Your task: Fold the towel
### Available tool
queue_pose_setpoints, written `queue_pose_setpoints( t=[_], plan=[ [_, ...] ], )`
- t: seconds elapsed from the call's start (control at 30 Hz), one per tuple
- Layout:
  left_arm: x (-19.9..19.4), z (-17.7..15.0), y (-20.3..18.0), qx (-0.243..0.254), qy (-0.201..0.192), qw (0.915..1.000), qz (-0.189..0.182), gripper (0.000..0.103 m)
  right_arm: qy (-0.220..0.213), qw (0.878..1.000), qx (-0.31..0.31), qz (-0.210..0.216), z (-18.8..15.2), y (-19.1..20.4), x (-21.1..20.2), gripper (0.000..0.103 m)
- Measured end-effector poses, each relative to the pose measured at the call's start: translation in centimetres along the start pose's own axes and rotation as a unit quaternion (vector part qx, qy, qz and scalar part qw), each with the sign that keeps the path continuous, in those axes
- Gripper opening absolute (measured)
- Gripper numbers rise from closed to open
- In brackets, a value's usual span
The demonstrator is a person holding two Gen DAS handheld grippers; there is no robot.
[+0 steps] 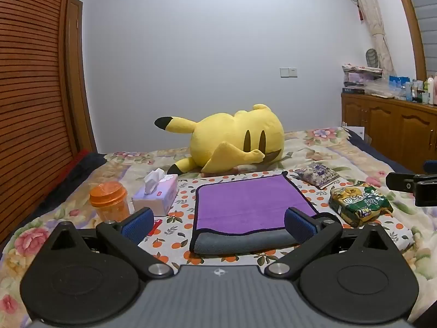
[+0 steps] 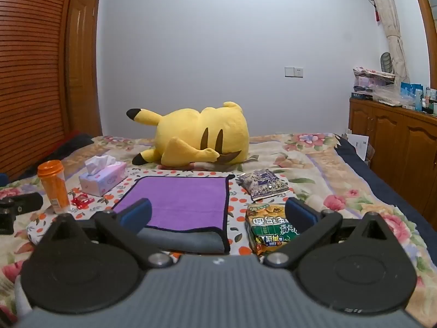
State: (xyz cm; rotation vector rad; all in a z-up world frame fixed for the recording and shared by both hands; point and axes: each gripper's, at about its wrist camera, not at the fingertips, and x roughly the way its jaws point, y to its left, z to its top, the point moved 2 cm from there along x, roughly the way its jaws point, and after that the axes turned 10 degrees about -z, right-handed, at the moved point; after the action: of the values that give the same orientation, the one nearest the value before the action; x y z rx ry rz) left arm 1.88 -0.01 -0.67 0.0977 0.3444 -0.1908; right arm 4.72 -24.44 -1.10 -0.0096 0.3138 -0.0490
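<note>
A purple towel point(image 1: 250, 201) with a black hem lies flat on an orange-print mat point(image 1: 183, 235) on the bed. Its near edge is turned over and shows the grey underside point(image 1: 243, 242). My left gripper point(image 1: 218, 224) is open and empty, hovering just short of that near edge. The towel also shows in the right wrist view point(image 2: 185, 202), with its grey fold point(image 2: 188, 239) nearest. My right gripper point(image 2: 218, 216) is open and empty, near the towel's near right corner. The right gripper's body shows in the left wrist view point(image 1: 415, 187).
Left of the towel stand an orange cup point(image 1: 109, 201) and a tissue box point(image 1: 158, 194). Right of it lie a green noodle packet point(image 1: 360, 205) and a purple snack packet point(image 1: 318, 175). A yellow plush toy point(image 1: 235, 145) lies behind. A small red wrapper point(image 2: 81, 201) is by the cup.
</note>
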Motion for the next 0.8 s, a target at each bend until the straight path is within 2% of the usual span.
queue_pose_setpoints(
  t=[0.8],
  plan=[
    [0.02, -0.01, 0.00, 0.001, 0.001, 1.0000, -0.001, 0.103, -0.003, 1.000, -0.003, 0.000, -0.01, 0.17, -0.05, 0.103]
  ],
)
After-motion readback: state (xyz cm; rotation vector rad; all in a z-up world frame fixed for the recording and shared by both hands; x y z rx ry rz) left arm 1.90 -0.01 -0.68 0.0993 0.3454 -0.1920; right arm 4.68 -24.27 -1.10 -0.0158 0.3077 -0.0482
